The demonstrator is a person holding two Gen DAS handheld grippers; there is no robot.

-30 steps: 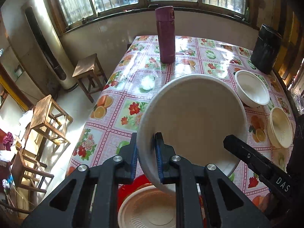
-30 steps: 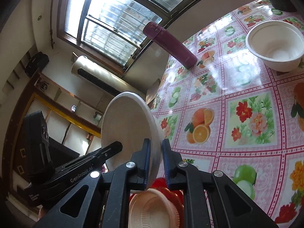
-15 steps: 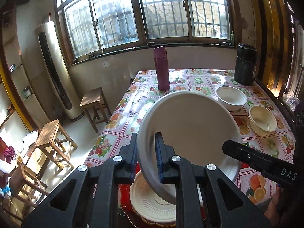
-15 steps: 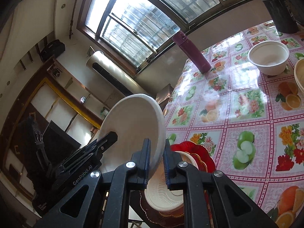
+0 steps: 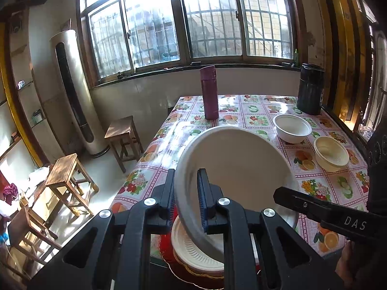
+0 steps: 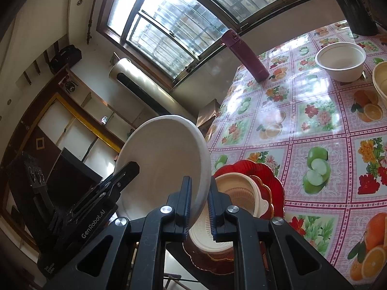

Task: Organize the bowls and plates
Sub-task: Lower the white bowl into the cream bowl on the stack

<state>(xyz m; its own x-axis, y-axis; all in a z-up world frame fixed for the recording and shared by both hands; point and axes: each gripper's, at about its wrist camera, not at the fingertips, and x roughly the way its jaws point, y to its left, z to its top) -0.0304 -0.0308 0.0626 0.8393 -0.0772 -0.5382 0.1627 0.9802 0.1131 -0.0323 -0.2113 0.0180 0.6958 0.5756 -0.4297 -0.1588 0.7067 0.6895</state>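
Note:
A large white plate (image 5: 239,166) is held tilted on edge above the table's near corner; it also shows in the right wrist view (image 6: 164,159). My left gripper (image 5: 185,193) is shut on its left rim and my right gripper (image 6: 200,200) is shut on its opposite rim. Below it a cream ribbed plate (image 5: 193,256) lies on a red scalloped plate (image 6: 271,181). A white bowl (image 5: 292,128) and a cream ribbed bowl (image 5: 331,153) stand at the far right of the table.
A maroon flask (image 5: 209,91) and a black canister (image 5: 310,88) stand at the table's far end on the fruit-patterned cloth (image 5: 256,120). Wooden stools (image 5: 123,133) stand on the floor to the left, beside a tall air conditioner (image 5: 72,89).
Both grippers have pulled back and up with the white plate; the table looks farther away and the stacked plates under it show more.

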